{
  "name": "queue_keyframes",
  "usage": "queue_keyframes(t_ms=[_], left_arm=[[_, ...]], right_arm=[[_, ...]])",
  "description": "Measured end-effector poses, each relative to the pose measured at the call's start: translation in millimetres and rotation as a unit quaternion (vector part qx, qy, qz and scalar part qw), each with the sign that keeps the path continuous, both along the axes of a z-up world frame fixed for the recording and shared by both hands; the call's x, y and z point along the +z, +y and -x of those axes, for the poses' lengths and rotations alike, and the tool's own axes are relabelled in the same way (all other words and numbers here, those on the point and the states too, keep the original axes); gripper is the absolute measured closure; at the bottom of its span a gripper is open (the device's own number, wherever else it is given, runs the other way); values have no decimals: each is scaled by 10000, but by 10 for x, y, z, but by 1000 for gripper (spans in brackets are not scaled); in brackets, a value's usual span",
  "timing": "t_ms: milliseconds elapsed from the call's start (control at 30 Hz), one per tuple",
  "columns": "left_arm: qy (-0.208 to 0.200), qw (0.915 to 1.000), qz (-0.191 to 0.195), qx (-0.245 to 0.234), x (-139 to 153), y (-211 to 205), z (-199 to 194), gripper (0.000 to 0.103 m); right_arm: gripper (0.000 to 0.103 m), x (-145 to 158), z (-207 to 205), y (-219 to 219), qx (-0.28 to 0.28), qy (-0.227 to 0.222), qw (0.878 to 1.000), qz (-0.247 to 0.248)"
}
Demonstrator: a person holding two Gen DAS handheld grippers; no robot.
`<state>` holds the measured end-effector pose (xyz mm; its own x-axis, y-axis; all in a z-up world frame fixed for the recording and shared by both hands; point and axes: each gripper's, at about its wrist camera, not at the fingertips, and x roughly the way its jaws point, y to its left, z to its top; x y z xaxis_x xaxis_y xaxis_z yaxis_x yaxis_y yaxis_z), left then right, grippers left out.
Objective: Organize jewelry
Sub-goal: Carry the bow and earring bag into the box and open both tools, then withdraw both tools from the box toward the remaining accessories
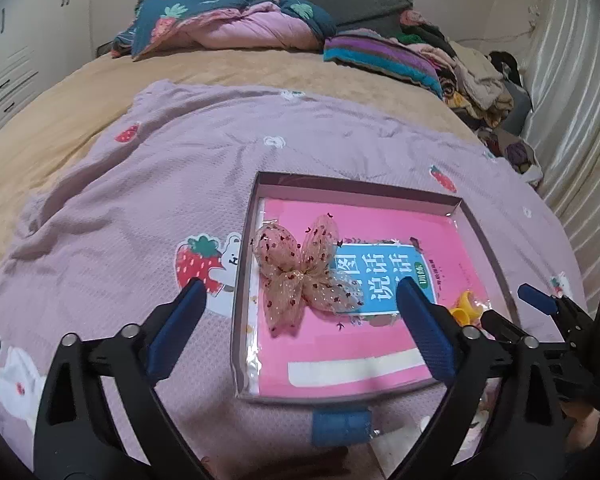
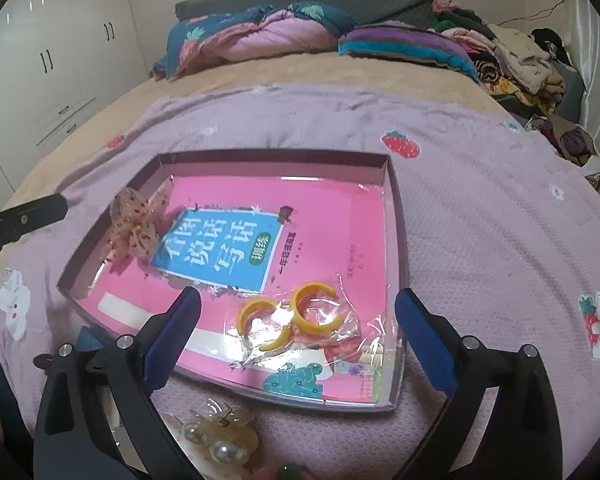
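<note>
In the left wrist view the left gripper (image 1: 300, 312) stands wide and released, nothing between its jaws, and the tulle bow (image 1: 300, 276) lies just ahead at twelve o'clock inside the shallow box (image 1: 360, 188), its wings spreading from ten to four o'clock. In the right wrist view the right gripper (image 2: 298, 320) is also released, with the bagged yellow rings (image 2: 296, 312) in the box between its fingers. The pearl earrings (image 2: 216, 440) wait outside at six o'clock, nearer this hand, so I judge it should fetch them.

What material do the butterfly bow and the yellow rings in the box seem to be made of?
Butterfly bow: sheer mesh fabric, probably tulle; the pink book shows through it, with dark red specks. Yellow rings: glossy, probably plastic; smooth, opaque, lying in a crinkly clear bag.
</note>
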<state>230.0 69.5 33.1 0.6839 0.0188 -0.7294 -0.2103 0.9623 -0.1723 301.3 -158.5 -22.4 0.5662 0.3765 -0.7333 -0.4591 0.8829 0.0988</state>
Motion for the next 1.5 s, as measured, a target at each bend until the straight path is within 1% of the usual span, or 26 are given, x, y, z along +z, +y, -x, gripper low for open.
queue_keyframes(t_ms=[67, 233, 400, 500, 600, 700, 833, 967, 1100, 1200, 1400, 1500], left_arm=[[-56, 10000, 10, 33, 58, -13, 71, 10], [-178, 9998, 10, 61, 206, -53, 238, 10], [-323, 9994, -68, 91, 368, -101, 426, 10], [-376, 9992, -38, 108, 440, -108, 523, 10], [-457, 9989, -33, 88, 516, -124, 627, 10], [-514, 9986, -84, 60, 570, -132, 718, 10], [-587, 9983, -35, 58, 610, -108, 846, 10], [-676, 9977, -13, 45, 639, -90, 961, 10], [-866, 9962, 32, 36, 715, -61, 1108, 10], [-927, 9957, -6, -13, 753, -64, 1195, 10], [-1004, 9949, 2, -47, 767, -47, 1355, 10], [-1027, 9946, 82, -118, 758, -35, 1424, 10]], right_arm=[[6, 65, 37, -38, -27, -55, 10000, -79], [6, 270, 176, -116, -30, -321, 9992, -237], [4, 503, 368, -184, 11, -575, 9975, -412], [4, 620, 478, -214, -26, -816, 9959, -384], [4, 698, 557, -221, -126, -932, 9952, -278], [4, 797, 660, -253, -188, -1063, 9937, -283], [4, 933, 859, -324, -276, -1298, 9908, -278], [4, 1003, 1038, -382, -304, -1390, 9893, -316], [4, 1090, 1236, -424, -291, -1525, 9870, -419], [4, 1127, 1338, -436, -253, -1503, 9871, -484], [4, 1149, 1532, -396, -178, -1478, 9879, -436], [4, 1147, 1613, -389, -128, -1450, 9884, -421]])
